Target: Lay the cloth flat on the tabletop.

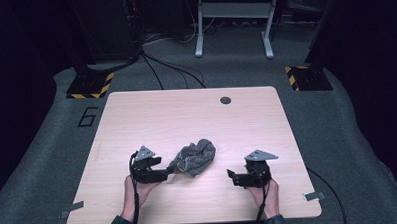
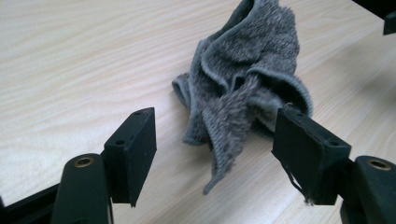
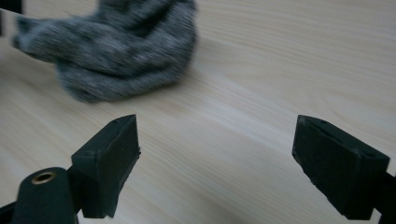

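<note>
Grey cloth lies crumpled on the wooden surface, just my side of its middle. My left gripper sits right at the cloth's left end, jaws released, one loose fold between them, pads not pressing. My right gripper is released over bare wood, right of the cloth, well apart.

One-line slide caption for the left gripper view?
Left claw open over a crumpled grey cloth lying on the wooden table.
</note>
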Motion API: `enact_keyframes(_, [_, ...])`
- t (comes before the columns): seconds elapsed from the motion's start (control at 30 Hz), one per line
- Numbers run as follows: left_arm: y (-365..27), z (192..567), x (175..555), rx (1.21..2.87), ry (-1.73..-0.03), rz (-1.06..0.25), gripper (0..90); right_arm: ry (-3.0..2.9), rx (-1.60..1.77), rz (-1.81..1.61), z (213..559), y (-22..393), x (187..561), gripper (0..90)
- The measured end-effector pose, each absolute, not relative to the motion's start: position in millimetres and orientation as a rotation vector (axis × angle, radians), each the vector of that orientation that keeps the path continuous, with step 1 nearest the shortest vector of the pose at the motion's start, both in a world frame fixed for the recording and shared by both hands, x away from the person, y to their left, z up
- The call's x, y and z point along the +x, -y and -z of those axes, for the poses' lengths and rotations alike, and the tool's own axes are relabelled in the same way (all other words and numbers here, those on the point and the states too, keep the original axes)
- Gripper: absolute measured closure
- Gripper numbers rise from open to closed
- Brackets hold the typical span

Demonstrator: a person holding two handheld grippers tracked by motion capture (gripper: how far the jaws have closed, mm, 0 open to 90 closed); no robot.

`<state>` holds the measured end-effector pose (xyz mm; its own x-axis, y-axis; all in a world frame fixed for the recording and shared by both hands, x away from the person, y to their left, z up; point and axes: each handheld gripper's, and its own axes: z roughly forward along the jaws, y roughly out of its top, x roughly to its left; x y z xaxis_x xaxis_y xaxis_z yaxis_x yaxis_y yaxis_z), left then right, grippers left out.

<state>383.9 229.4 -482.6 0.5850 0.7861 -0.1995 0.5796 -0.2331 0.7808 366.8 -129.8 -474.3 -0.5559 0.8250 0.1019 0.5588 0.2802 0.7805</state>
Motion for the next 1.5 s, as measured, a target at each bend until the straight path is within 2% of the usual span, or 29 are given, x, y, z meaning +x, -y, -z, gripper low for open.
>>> enact_keyframes(0.2, [-228, 494, 386, 1.969, -1.093, -0.251, 44.4, -2.277, 1.161, -1.256, 454, 78, 370, 20.2])
enact_keyframes(0.33, [-224, 502, 387, 1.995, -1.071, -0.204, 59.8, -2.296, 1.106, -1.304, 447, 51, 379, 25.1])
enact_keyframes(0.53, [-214, 506, 384, 2.005, -1.021, -0.195, 76.3, -2.427, 1.055, -1.233, 461, 13, 392, 45.7])
enact_keyframes(0.63, [-213, 505, 383, 2.009, -1.004, -0.201, 83.3, -2.458, 1.062, -1.182, 469, 4, 393, 62.3])
enact_keyframes(0.73, [-215, 503, 382, 2.007, -1.004, -0.218, 86.4, -2.45, 1.074, -1.153, 471, 6, 394, 78.7])
enact_keyframes(0.83, [-219, 503, 380, 1.998, -1.009, -0.218, 86.8, -2.427, 1.089, -1.139, 471, 13, 395, 88.4])
enact_keyframes(1.0, [-226, 503, 377, 1.998, -1.013, -0.217, 86.7, -2.394, 1.134, -1.128, 469, 30, 395, 89.6])
enact_keyframes(1.03, [-226, 503, 376, 2.0, -1.005, -0.232, 86.6, -2.386, 1.154, -1.147, 468, 33, 395, 85.9])
enact_keyframes(1.1, [-224, 501, 374, 2.002, -1.0, -0.22, 86.2, -2.375, 1.153, -1.199, 465, 36, 393, 76.3])
enact_keyframes(1.17, [-218, 500, 372, 2.016, -0.973, -0.216, 85.4, -2.39, 1.143, -1.231, 461, 30, 390, 57.2])
enact_keyframes(1.27, [-208, 500, 370, 2.031, -0.95, -0.205, 83.5, -2.388, 1.121, -1.223, 460, 13, 385, 37.7])
enact_keyframes(1.37, [-203, 502, 369, 2.041, -0.942, -0.201, 83.5, -2.422, 1.086, -1.154, 465, -1, 386, 54.1])
enact_keyframes(1.43, [-205, 502, 369, 2.048, -0.941, -0.212, 85.0, -2.422, 1.107, -1.097, 470, -5, 386, 68.6])
enact_keyframes(1.5, [-208, 503, 368, 2.038, -0.96, -0.213, 86.2, -2.42, 1.098, -1.08, 473, 0, 390, 77.5])
